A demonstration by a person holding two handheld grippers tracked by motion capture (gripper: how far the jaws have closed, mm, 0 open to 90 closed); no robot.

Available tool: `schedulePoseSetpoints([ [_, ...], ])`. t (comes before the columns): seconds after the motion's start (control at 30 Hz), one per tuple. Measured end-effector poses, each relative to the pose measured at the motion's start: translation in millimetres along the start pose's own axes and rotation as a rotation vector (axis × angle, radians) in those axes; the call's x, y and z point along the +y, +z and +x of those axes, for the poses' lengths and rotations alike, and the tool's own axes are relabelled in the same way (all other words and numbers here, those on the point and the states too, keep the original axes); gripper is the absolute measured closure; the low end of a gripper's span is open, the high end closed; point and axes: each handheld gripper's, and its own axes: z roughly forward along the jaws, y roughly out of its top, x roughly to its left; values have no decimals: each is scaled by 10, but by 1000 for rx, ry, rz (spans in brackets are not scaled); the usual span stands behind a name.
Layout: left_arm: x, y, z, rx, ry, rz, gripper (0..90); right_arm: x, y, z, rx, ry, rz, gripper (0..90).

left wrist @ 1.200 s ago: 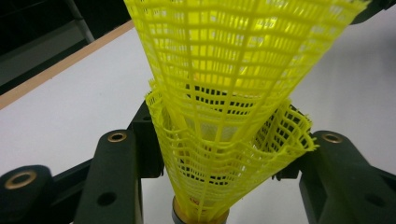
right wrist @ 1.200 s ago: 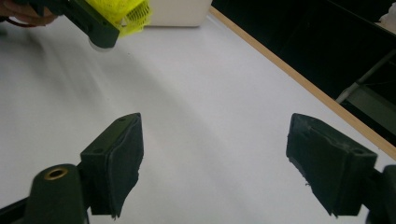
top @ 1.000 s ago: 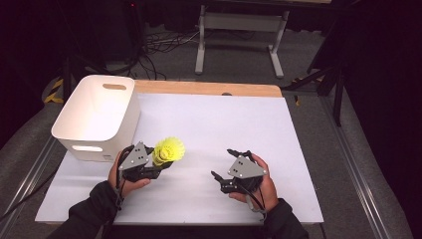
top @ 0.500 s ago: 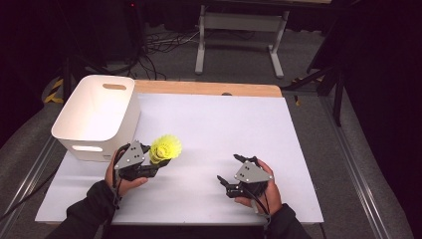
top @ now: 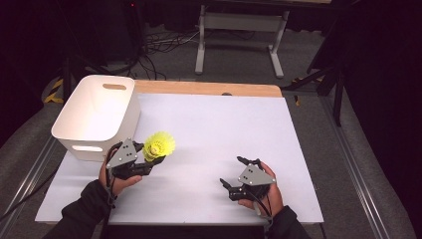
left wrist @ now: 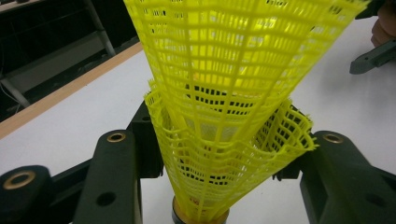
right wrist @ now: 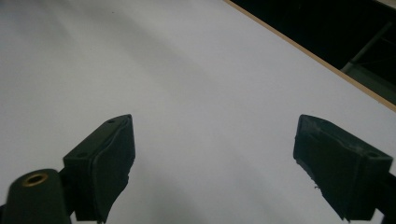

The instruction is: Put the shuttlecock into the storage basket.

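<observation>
Shuttlecocks [top: 159, 146], nested and yellow, sat clamped in our left hand-held gripper [top: 149, 162] just beside the white bin [top: 97, 115]; our right hand-held gripper [top: 234, 174], empty, had just been opening. Next, we judged: carry them over the bin.

shuttlecocks [left wrist: 224, 116]: yellow mesh | bin [top: 94, 117]: white | table sheet [top: 224, 134]: white | grippers: black
</observation>
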Motion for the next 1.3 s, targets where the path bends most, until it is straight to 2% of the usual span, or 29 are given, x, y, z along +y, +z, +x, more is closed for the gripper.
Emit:
schedulePoseSetpoints([
  [0.37,23,-136,66,34,-9,-28,489,-37,15,-32,-13,8,-5,134],
  [0.9,37,-219,117,51,-25,-50,490,-38,21,-37,-14,7,-5,135],
  [1.3,54,-313,168,81,-32,-73,491,-40,19,-50,-17,8,-12,135],
])
